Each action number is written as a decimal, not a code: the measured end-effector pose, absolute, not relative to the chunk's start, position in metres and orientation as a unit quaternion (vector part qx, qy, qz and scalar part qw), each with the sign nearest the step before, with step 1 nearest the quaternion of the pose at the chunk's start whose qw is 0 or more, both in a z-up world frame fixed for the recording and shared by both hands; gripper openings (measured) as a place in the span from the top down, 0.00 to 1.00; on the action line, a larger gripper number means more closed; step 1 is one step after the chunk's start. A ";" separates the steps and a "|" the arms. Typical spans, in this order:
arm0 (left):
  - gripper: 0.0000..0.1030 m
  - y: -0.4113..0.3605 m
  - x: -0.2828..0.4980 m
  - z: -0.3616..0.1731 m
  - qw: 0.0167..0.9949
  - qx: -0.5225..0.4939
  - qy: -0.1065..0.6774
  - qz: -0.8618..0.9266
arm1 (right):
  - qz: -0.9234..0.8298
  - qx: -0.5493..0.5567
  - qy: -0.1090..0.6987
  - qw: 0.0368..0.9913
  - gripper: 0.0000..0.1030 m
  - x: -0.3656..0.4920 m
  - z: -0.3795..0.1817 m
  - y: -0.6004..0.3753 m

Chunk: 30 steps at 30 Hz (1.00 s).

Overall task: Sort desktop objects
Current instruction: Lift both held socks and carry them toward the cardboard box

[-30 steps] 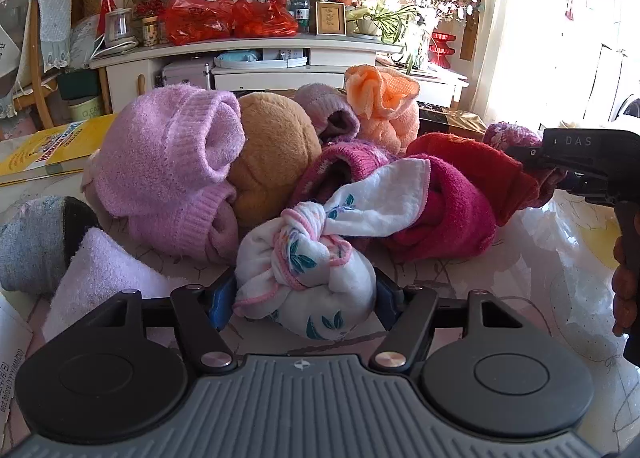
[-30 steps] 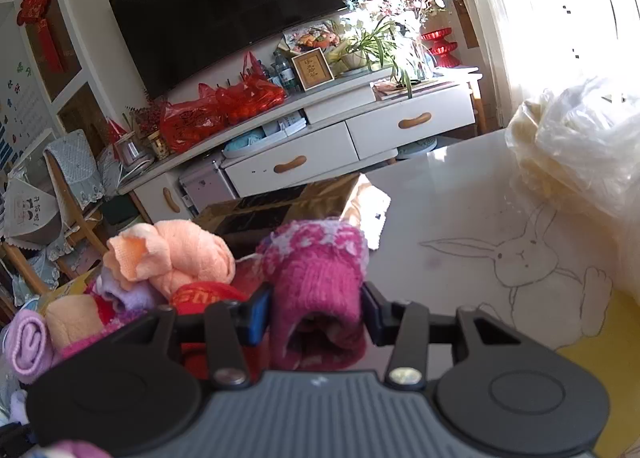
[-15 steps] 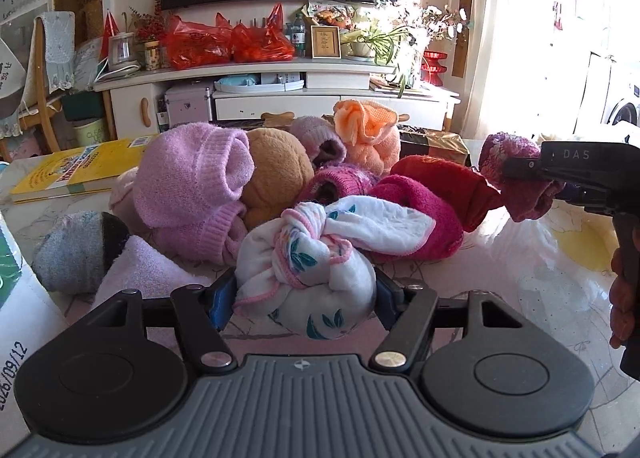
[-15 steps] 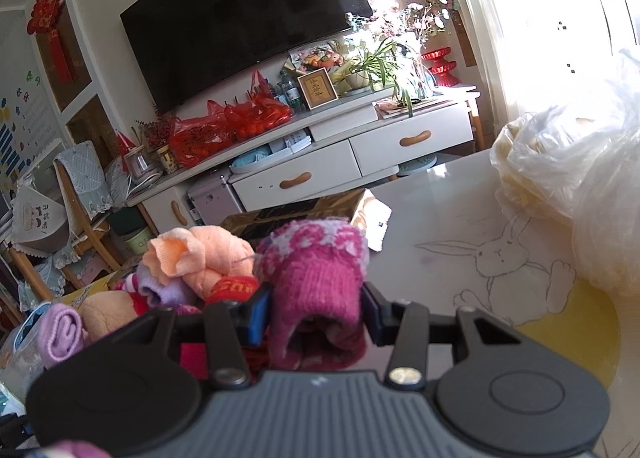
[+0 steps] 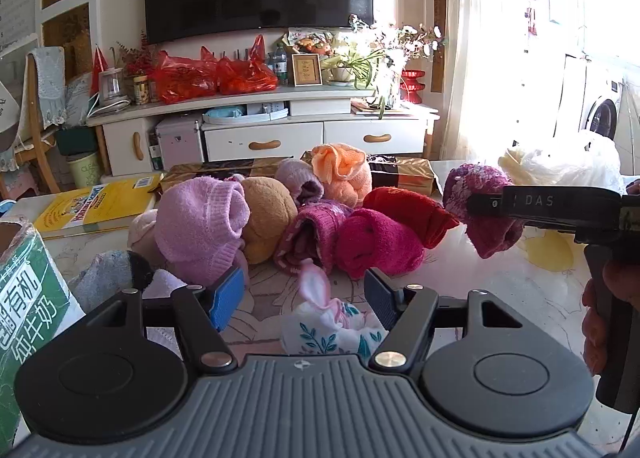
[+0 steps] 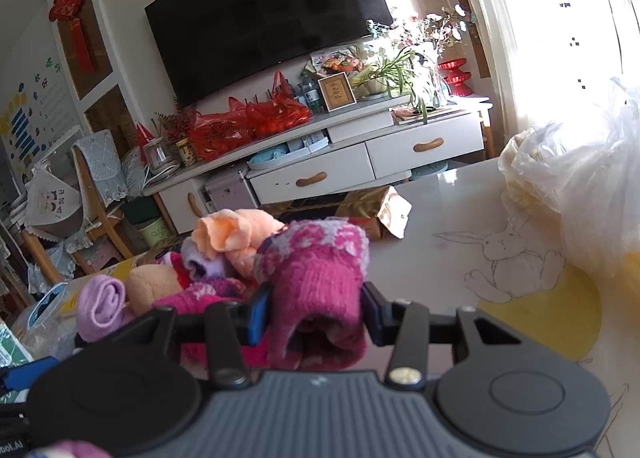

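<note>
Gripping the magenta patterned sock roll (image 6: pixel 316 290) is the right gripper (image 6: pixel 314 316), pads clenched on both sides of it. The roll is up off the table (image 6: pixel 440 209), just right of the main sock pile (image 5: pixel 304 217). Its long axis runs roughly along the fingers: patterned end out front, open cuff end sagging back toward the camera. From the left wrist view it hangs tilted, cuff lowest. My guess is it's headed for the bare stretch with the rabbit drawing (image 6: pixel 508 254), which lies ahead and to the right of that claw, well short of the plastic bag (image 6: pixel 580 185). The right hand is clearly the nearer one for that. The left gripper (image 5: pixel 303 296) looks released to me. The white floral bundle (image 5: pixel 332 332) sits low between its jaws, close in under the camera, with a visible gap to the blue pad on the left. It may brush the other pad, can't tell. Any regrab means dropping the left claw straight down over it.
</note>
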State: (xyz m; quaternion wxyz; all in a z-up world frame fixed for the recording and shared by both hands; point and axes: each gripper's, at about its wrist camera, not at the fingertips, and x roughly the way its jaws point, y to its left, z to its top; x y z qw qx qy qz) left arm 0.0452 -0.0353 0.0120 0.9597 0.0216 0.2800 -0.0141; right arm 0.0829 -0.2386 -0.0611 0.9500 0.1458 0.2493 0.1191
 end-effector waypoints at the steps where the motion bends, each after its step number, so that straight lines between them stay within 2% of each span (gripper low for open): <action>1: 0.20 -0.034 0.040 0.015 0.959 0.022 0.283 -0.015 | 0.121 0.144 0.251 0.950 0.56 0.080 -0.061 -0.237; 9: 0.20 -0.023 0.038 -0.003 0.955 0.004 0.294 -0.038 | 0.129 0.122 0.265 0.948 0.56 0.058 -0.061 -0.229; 12: 0.12 -0.022 0.036 -0.011 0.953 0.008 0.300 -0.040 | 0.133 0.119 0.265 0.948 0.56 0.052 -0.060 -0.228; 14: 0.02 -0.023 0.041 -0.020 0.952 0.003 0.301 -0.049 | 0.136 0.116 0.265 0.947 0.56 0.050 -0.060 -0.226; 21: 0.00 -0.044 0.065 -0.049 0.945 0.029 0.323 -0.046 | 0.148 0.111 0.271 0.945 0.56 0.052 -0.064 -0.223; 28: 0.00 -0.040 0.084 -0.064 0.941 -0.009 0.336 -0.030 | 0.153 0.113 0.276 0.942 0.56 0.054 -0.067 -0.226; 30: 0.09 -0.038 0.084 -0.064 0.940 -0.020 0.339 -0.033 | 0.157 0.113 0.276 0.942 0.55 0.054 -0.067 -0.225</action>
